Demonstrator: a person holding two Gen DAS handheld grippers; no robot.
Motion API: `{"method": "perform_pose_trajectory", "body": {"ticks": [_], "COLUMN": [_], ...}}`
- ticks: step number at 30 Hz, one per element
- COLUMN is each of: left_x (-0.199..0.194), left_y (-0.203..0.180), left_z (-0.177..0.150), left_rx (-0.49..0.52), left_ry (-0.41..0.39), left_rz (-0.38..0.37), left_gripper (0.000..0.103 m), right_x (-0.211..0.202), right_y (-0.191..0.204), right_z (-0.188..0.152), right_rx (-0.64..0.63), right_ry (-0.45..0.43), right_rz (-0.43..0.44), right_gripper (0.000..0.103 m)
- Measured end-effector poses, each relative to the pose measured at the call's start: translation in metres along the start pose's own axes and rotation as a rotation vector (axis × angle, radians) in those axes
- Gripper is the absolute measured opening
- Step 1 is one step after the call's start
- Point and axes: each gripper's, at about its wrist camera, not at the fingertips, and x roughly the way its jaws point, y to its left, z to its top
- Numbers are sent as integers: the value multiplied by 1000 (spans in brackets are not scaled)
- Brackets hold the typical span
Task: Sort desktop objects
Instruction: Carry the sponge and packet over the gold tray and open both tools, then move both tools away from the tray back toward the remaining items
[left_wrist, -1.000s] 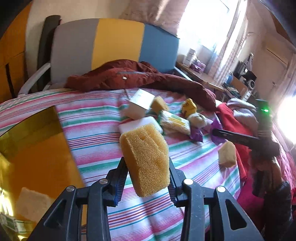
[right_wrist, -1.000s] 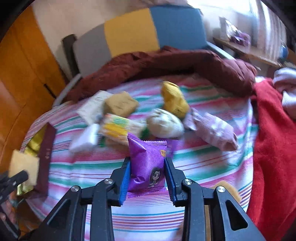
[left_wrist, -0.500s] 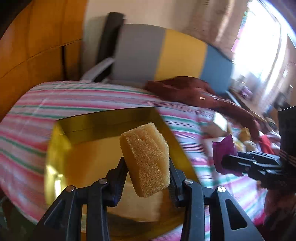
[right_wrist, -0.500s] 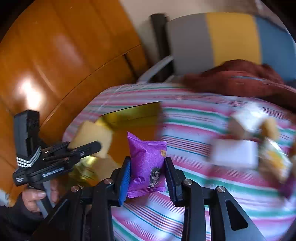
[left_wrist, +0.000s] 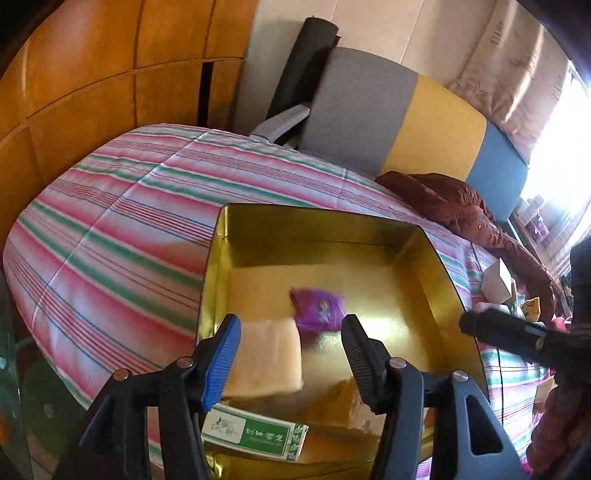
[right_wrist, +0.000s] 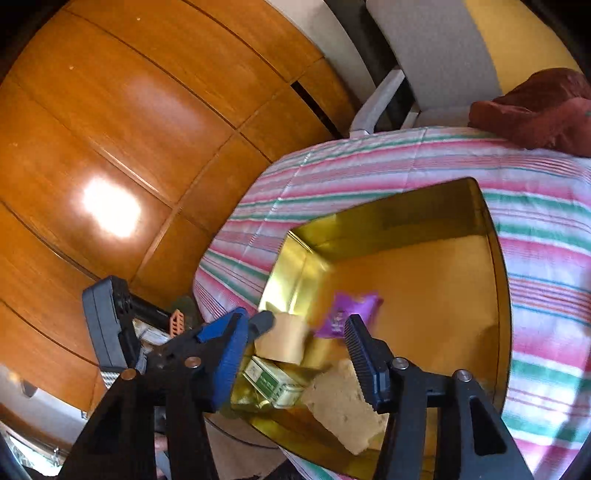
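Covering the table, striped cloth (left_wrist: 110, 236), gold tin (left_wrist: 439, 266), wooden wall panels (right_wrist: 122, 122)

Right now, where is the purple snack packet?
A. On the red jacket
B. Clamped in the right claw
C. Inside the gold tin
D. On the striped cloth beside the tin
C: the purple snack packet lies loose inside the gold tin, and both claws are open.

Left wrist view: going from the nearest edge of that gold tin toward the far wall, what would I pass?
Green-labelled packet → pale sponge → purple snack packet → far wall of the gold tin → striped cloth → chair back.
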Motion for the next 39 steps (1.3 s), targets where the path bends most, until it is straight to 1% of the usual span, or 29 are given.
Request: {"method": "perform_pose_trajectory", "body": {"ticks": [2,5,7,9,14,16,19,23,28,30,33,35,37,39], "left_x": [-4,-14,-19,-25,-35,-36,-39,-44,-41,-40,-40,-39,-39,-37], "left_y": [-2,-7,-12,-19,-32,-36,-43,-61,-88,-102,-122,-135,-152,-167], "left_z": [-3,-9,-11,-14,-19,-21,-24,-30,-38,-43,-49,-52,-58,-61], "left_rx": [5,17,33,56,88,87,96,155,222,252,290,313,354,381], "left_ry": [-16,-45,-58,-75,-105,-100,-104,-104,-72,-55,-33,-21,-7,10], "left_rz": [5,-5,-1,6,19,12,-9,-11,-71,-132,-197,-237,-273,-293], "left_gripper": [57,57,57,57,57,57,56,57,59,60,62,63,63,63], "right_x": [-5,-7,-12,-16,-29,-35,-45,-59,-81,-92,-111,-124,-141,-159], "right_y": [0,-1,-1,0,5,6,5,-3,-27,-40,-62,-75,-93,-107], "right_z": [-9,-19,-27,-32,-44,-47,-55,-64,-76,-82,-91,-98,-107,-114], "right_rx": [-9,-30,-44,-58,-110,-117,-131,-131,-70,-35,30,72,129,168], "right_ry": [3,-6,-16,-30,-75,-91,-112,-128,-147,-153,-164,-172,-180,-193], "right_rz": [-39,-107,-137,-168,-249,-262,-303,-355,-400,-429,-482,-505,-548,-584], "right_gripper": [59,67,74,78,81,85,87,87,87,87,88,88,88,88]}}
